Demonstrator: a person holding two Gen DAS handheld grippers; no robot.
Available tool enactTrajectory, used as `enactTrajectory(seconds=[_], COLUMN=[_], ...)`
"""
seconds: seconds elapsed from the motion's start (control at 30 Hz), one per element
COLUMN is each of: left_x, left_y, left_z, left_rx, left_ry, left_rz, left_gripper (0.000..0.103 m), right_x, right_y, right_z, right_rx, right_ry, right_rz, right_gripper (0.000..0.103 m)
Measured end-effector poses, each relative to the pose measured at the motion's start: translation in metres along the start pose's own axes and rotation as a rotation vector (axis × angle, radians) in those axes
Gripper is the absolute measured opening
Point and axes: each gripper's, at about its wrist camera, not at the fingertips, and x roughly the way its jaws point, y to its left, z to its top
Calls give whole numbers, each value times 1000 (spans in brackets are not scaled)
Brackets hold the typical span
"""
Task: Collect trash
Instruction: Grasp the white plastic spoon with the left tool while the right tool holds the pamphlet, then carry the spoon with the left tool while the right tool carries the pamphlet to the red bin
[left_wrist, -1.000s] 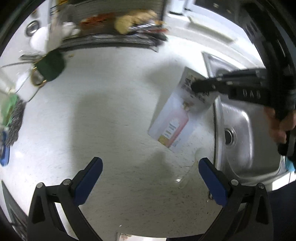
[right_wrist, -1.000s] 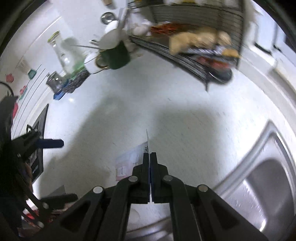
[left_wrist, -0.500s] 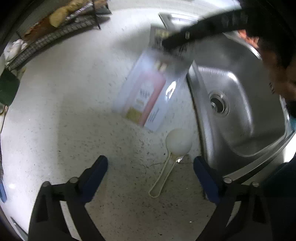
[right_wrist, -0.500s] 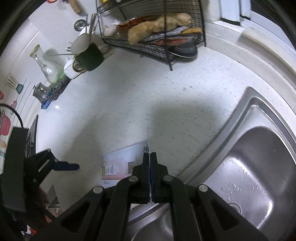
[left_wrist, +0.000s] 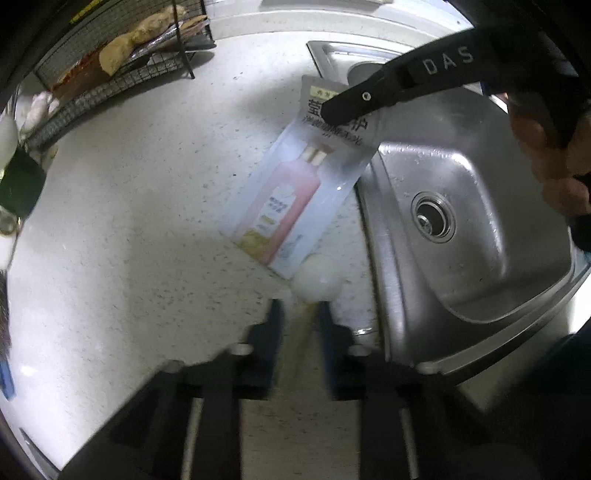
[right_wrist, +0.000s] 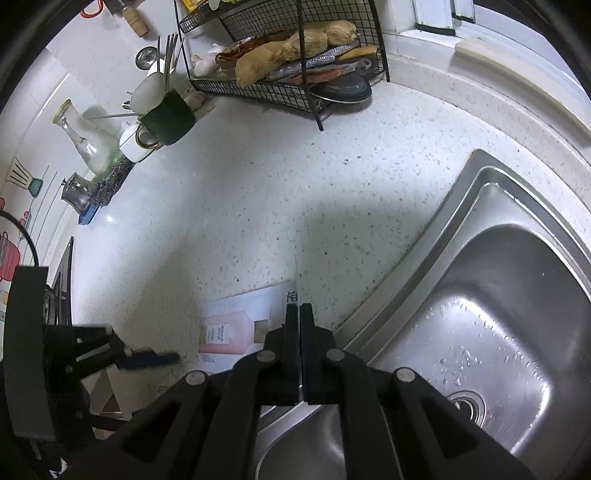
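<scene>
A translucent plastic spoon (left_wrist: 316, 275) lies on the speckled counter beside the sink, its round bowl pointing away from me. My left gripper (left_wrist: 300, 317) points steeply down over it; its blurred jaws are closing, with the pale handle between the pads. A flat sachet printed with a pink bottle (left_wrist: 291, 199) hangs tilted just above the spoon. My right gripper (left_wrist: 327, 112) is shut on the sachet's top edge. In the right wrist view the right gripper (right_wrist: 299, 308) pinches that sachet (right_wrist: 236, 325), and the left gripper (right_wrist: 173, 357) shows at the lower left.
A steel sink (left_wrist: 480, 206) with a drain lies right of the spoon. A person's hand (left_wrist: 554, 166) holds the right gripper over it. At the back stand a wire rack of food (right_wrist: 295, 55), a green utensil cup (right_wrist: 168, 118) and a glass bottle (right_wrist: 85, 140).
The left gripper came down over the spoon and its wide-open jaws drew together around the handle. The right gripper, still shut on the sachet, shifted toward the sink edge.
</scene>
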Motion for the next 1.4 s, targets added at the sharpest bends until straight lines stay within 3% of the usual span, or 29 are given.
enactTrajectory(seconds=[0.4, 0.6, 1.03, 1.4], left_x=[-20, -49, -128, -176], left_y=[16, 31, 61, 56], left_z=[-10, -23, -71, -134], left_rx=[-165, -231, -378, -427], left_ry=[-43, -81, -185, -252], left_rz=[-17, 42, 158, 204], left_gripper=[9, 8, 8, 8], right_x=[-17, -29, -61, -84], right_y=[10, 27, 87, 152], right_z=[4, 9, 12, -23], right_rx=[-18, -55, -165, -254], right_ry=[-29, -54, -141, -184], right_rz=[13, 21, 52, 76], right_gripper=[0, 0, 0, 0])
